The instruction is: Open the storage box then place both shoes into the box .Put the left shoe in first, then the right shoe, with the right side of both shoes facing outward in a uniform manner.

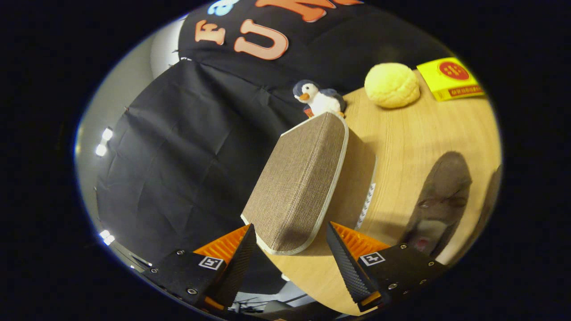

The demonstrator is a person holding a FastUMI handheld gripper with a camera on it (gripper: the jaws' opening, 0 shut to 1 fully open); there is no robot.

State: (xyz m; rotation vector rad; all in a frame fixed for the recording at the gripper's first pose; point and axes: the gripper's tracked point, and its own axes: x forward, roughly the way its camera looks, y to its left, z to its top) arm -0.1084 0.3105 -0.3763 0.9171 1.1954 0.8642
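The storage box (359, 178) is brown woven fabric with pale trim and stands on the wooden table (401, 129). Its lid (296, 183) is tilted up off the body, with its near trimmed end lying between my fingertips. My gripper (290, 226) is open, fingers wide apart on either side of that lid end; I cannot tell whether they touch it. A dark grey-brown shoe (439, 196) lies on the table beside the box, beyond my right finger. A sliver of the second shoe (490, 191) shows past it.
A penguin plush (317, 99) sits behind the box's far end. A yellow round plush (391, 84) and a yellow carton (450, 78) sit farther back on the table. Black cloth hangs past the table edge on the lid's other side.
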